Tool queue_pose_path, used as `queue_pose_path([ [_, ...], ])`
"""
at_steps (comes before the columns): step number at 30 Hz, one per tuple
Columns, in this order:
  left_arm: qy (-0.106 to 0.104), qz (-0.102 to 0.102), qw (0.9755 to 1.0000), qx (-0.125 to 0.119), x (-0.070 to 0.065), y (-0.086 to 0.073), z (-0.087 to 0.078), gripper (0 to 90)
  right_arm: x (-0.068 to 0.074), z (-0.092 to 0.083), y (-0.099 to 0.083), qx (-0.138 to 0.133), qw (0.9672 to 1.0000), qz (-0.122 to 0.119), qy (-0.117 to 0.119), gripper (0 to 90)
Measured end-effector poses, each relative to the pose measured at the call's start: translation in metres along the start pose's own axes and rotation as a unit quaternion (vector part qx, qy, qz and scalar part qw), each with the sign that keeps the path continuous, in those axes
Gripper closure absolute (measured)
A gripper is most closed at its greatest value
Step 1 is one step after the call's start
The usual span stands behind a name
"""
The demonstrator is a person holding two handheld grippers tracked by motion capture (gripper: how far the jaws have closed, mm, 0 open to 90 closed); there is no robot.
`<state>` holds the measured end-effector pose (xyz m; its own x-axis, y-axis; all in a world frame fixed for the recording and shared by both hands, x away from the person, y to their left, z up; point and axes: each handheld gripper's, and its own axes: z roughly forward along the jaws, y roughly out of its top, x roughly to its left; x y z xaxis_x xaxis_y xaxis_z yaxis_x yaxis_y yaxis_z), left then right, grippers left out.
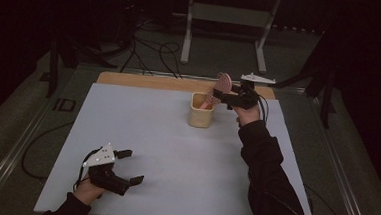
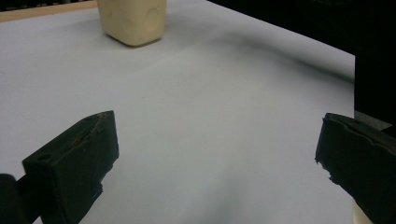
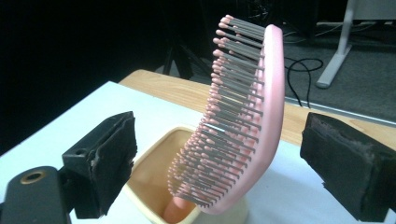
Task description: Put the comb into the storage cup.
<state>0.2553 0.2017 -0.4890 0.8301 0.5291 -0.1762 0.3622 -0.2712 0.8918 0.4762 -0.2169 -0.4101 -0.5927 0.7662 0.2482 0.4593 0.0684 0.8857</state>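
High view: right tongs (image 1: 227,97) at upper centre, spread beside the pink hairbrush (image 1: 222,84) standing handle-down in the cream cup (image 1: 201,110); left tongs (image 1: 127,167) released at lower left of the desk (image 1: 151,140).
Left gripper view: matte white desk, glossy rounded cup at top.
Right gripper view: curved brush, stiff grey bristles; jaws apart, untouching. Probably best withdrawn straight, without nudging it.

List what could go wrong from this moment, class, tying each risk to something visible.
1. The pink hairbrush stands handle-down in the small cream cup, leaning; the top-heavy load might tip it.
2. The right gripper is open around the brush, so a nudge could knock it over.
3. The left gripper sits far away, unable to steady the cup.
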Motion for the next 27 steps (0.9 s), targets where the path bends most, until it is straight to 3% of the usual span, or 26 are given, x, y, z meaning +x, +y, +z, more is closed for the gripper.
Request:
queue_pose_path([
  [10, 0.000, -0.001, 1.0000, -0.002, 0.000, 0.000, -0.001, 0.1, 0.003, -0.005, 0.001, 0.004, 0.9996, -0.026, -0.006, 10.1],
  [27, 0.003, -0.002, 1.0000, -0.004, 0.000, 0.000, -0.002, 0.1, 0.005, -0.018, 0.000, 0.009, 0.9990, -0.042, -0.005, 10.1],
])
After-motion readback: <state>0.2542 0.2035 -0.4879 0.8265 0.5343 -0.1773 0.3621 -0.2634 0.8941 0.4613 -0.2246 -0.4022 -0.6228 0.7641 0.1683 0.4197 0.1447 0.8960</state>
